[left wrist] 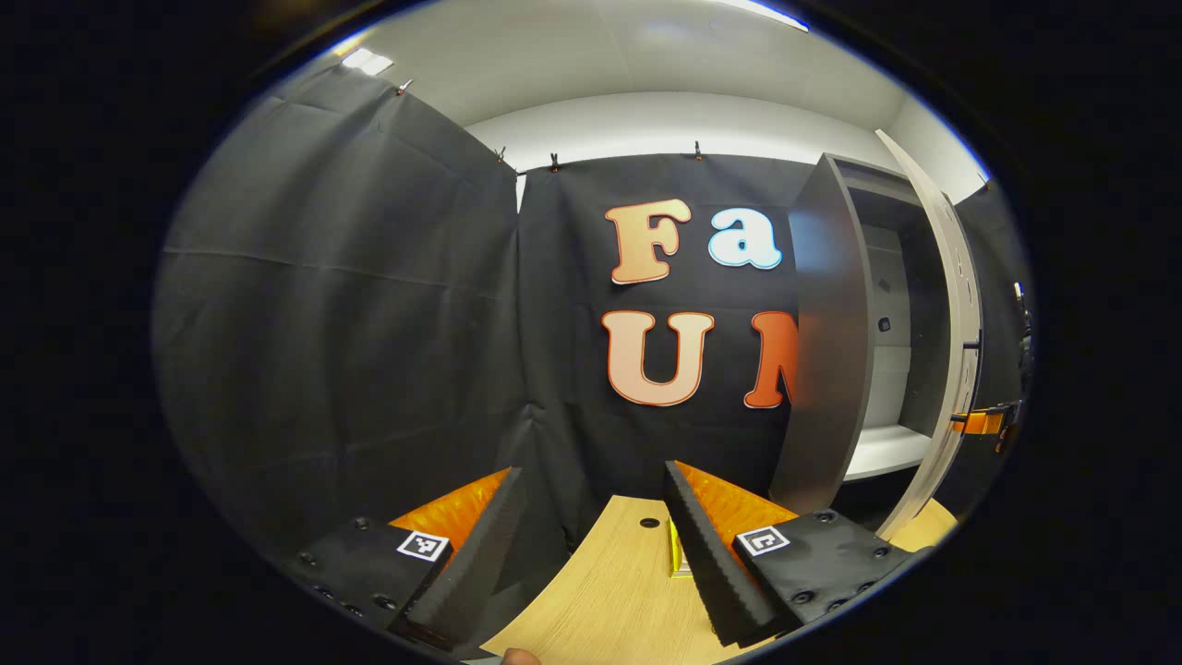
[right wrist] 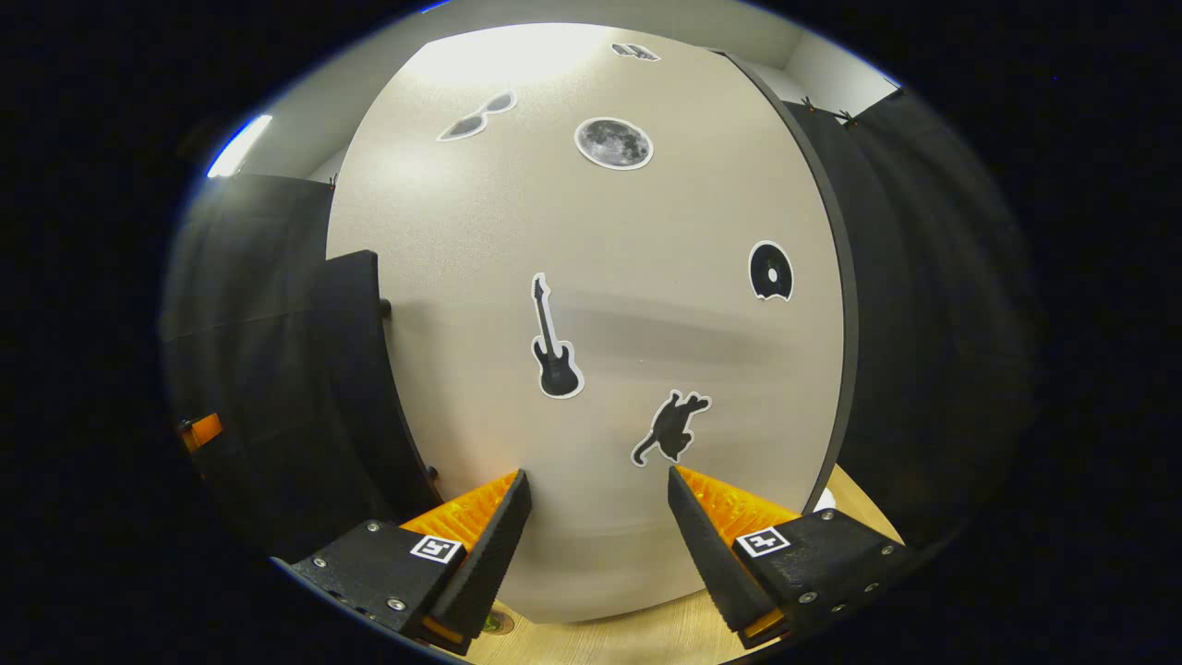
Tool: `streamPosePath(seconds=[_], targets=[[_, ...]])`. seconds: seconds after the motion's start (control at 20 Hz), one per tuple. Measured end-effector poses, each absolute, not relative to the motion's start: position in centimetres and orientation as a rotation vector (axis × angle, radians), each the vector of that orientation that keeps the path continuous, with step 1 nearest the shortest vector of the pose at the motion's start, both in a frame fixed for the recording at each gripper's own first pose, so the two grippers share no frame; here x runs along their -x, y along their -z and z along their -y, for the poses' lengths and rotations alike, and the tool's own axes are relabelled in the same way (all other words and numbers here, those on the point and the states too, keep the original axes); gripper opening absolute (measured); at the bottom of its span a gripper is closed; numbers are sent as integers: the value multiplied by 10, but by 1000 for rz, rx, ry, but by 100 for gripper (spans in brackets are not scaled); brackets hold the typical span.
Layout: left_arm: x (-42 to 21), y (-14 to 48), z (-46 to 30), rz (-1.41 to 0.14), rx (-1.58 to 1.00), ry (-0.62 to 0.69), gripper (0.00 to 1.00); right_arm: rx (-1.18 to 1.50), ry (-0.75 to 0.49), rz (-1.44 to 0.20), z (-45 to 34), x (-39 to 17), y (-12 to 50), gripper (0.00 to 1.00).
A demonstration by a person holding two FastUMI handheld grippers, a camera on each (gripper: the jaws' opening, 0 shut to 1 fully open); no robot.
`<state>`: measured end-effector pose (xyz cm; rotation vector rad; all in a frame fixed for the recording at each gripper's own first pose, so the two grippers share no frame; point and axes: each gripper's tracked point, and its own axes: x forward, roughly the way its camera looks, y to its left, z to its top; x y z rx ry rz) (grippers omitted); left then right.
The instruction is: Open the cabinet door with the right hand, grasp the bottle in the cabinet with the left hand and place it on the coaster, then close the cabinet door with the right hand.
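The cabinet door (right wrist: 600,305), studded with stickers, looms across the centre of the right gripper view, with the right gripper (right wrist: 598,545) at the bottom of the frame, jaws spread wide and holding nothing. The door stands ajar at the right of the left gripper view, the cabinet (left wrist: 831,332) interior showing a pale shelf (left wrist: 886,451) with no bottle to be made out on it. The step in hand appears to be closing the door: a flat, steady push near its free edge (rather than a pinch) should swing it home without slamming. The left gripper (left wrist: 596,554), low in its own frame, also sits wide open and empty over the wooden table (left wrist: 609,591); a small yellowish object (left wrist: 677,554) lies just beside its right-hand finger, too hidden to name.
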<state>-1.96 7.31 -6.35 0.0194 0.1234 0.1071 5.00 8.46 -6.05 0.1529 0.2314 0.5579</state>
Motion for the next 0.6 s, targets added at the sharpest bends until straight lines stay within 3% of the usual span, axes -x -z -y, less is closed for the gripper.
streamPosePath(seconds=[0.6], targets=[[14,66,-74,-125,-45,-108,99,-144,-521,-227,-84,-51,57,93]])
